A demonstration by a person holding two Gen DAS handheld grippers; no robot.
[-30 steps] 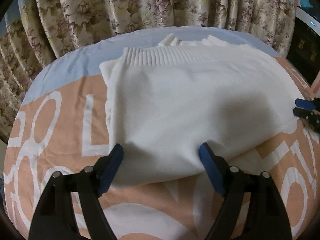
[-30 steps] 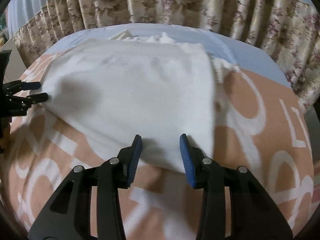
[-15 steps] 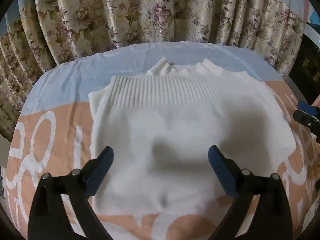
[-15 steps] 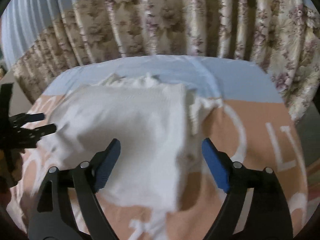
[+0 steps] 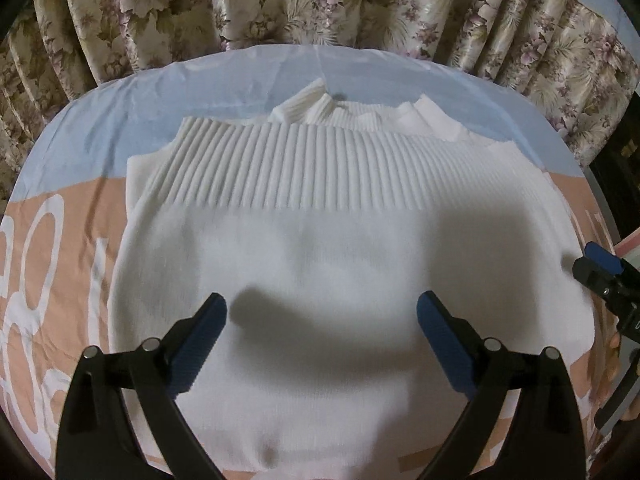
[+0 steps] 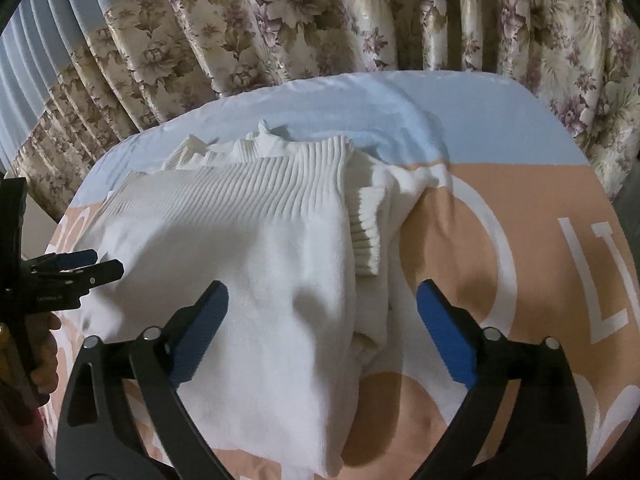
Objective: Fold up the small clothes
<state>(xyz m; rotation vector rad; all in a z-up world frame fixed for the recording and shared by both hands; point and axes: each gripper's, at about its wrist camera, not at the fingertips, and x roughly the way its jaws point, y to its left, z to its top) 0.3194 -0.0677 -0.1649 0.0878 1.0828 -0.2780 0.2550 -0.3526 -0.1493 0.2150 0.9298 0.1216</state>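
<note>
A white knit sweater (image 5: 340, 248) lies folded on the bed, its ribbed hem band across the far side. It also shows in the right wrist view (image 6: 248, 248), with a ribbed cuff (image 6: 366, 236) sticking out at its right edge. My left gripper (image 5: 322, 320) is open and empty, raised over the sweater's near part. My right gripper (image 6: 322, 316) is open and empty above the sweater's right edge. Each gripper shows at the edge of the other's view, the right one (image 5: 600, 270) and the left one (image 6: 86, 266).
The bed cover (image 6: 500, 248) is peach with large white letters and a pale blue band (image 5: 120, 120) at the far side. Floral curtains (image 5: 320, 0) hang close behind the bed. A dark object (image 5: 624, 152) stands at the far right.
Both grippers opened wide, let go of the sweater and rose back from it. The sweater now lies folded with the hem band on top.
</note>
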